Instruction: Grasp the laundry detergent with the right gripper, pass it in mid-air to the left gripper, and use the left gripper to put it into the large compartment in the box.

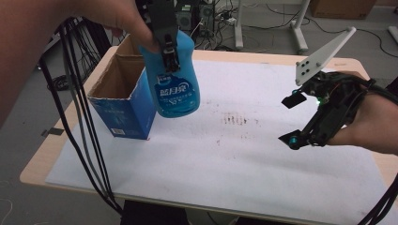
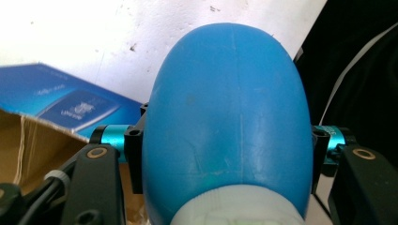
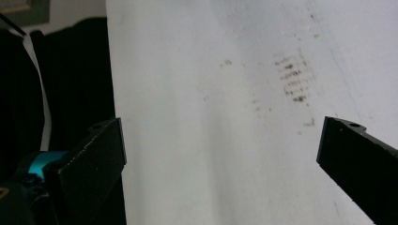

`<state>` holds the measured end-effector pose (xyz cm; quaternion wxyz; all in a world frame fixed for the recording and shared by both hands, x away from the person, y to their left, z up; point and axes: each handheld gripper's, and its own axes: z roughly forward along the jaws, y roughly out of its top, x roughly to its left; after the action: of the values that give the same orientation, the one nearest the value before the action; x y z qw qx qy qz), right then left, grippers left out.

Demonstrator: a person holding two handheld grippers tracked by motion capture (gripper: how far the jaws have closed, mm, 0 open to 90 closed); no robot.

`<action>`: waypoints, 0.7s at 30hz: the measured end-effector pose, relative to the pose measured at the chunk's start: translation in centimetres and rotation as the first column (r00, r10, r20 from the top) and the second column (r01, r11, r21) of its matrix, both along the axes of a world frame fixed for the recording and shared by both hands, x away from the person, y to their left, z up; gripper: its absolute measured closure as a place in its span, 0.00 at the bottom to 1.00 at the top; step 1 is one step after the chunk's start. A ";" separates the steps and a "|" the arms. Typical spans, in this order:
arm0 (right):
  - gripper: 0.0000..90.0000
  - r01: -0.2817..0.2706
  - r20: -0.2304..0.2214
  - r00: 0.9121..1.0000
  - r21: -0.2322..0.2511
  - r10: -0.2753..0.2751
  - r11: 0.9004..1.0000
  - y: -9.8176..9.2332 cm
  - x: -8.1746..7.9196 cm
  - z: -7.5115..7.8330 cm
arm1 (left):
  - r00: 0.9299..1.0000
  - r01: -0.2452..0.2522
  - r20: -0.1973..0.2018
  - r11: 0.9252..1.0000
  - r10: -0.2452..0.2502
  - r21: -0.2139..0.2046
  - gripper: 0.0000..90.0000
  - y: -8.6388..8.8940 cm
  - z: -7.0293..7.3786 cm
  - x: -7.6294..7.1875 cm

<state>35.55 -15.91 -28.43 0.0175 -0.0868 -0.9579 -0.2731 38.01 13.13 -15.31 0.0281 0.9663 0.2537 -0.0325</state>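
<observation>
A blue plastic bottle [image 1: 173,79] with a printed label hangs in the air over the left part of the table, wide end down. My left gripper [image 1: 168,56] comes from above and is shut on its sides. In the left gripper view the bottle [image 2: 225,117] sits between the two jaws of my left gripper [image 2: 227,159], its white top nearest the camera. An open blue cardboard box [image 1: 122,98] stands just left of the bottle. My right gripper [image 1: 291,119] hovers at the right with its jaws wide apart and nothing between them, over the mat [image 3: 211,93].
A white mat [image 1: 244,150] covers the wooden table [image 1: 42,159], with a dark smudge [image 1: 239,119] near its middle. Black cables [image 1: 80,122] hang down past the table's left front. The box's corner [image 2: 61,108] lies below the bottle in the left gripper view.
</observation>
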 end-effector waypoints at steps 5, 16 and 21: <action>0.01 -0.001 0.014 1.000 -0.047 0.002 0.999 -0.4 0.3 1.0 | 0.993 -0.118 -0.019 0.993 0.118 -0.027 0.43 1.6 0.8 0.5; 0.01 0.002 0.019 1.000 -0.060 -0.001 0.998 -0.8 0.2 0.6 | 0.906 -0.422 0.006 0.904 0.423 -0.065 0.43 5.9 2.7 1.0; 0.01 0.004 0.018 1.000 -0.054 -0.003 0.999 -0.8 0.3 0.4 | 0.855 -0.516 0.014 0.854 0.518 -0.065 0.43 7.7 3.2 0.9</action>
<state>35.81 -16.67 -28.05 0.0063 -0.0865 -0.9649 -0.2480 38.95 20.83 -12.12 0.0683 0.8618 0.5023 -0.0160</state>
